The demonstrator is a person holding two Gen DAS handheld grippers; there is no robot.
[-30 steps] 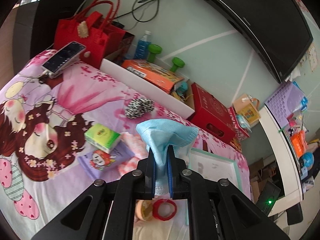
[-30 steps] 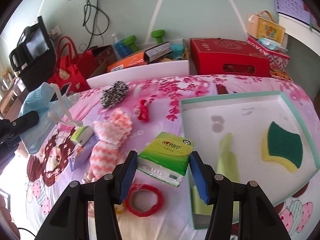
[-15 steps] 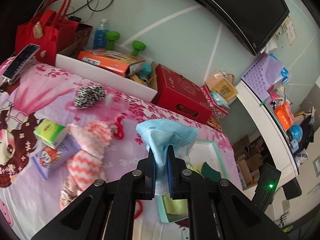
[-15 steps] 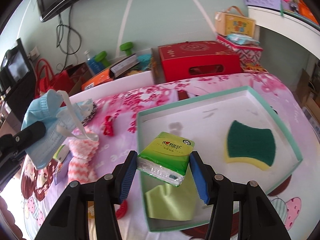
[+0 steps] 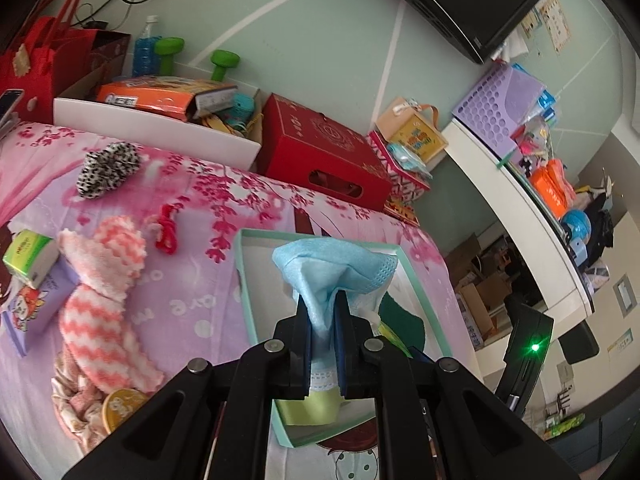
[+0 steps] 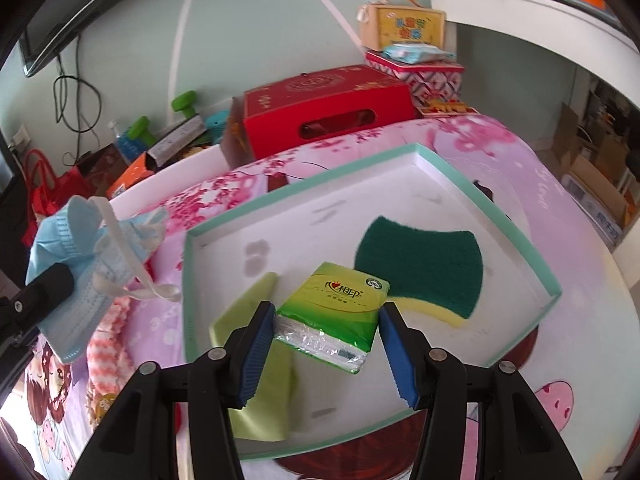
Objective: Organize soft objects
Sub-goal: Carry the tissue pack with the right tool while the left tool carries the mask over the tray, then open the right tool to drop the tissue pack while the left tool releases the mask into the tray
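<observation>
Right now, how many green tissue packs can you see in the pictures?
2. One green tissue pack is held between the right gripper pads, above the tray. The other tissue pack lies on the bed sheet, beside the pink striped cloth. More could be hidden.

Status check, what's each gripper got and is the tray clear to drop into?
Left gripper shut on blue face mask. Right gripper shut on green tissue pack, above the tray. Sponge and green cloth inside; bare floor remains.

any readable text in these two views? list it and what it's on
"10片": white oval on the green tissue pack held in the right claw.
Pack's brand characters: too stylised to read.
Yellow carry box print: blurred.
Purple bedsheet lettering: partial, unreadable.
</observation>
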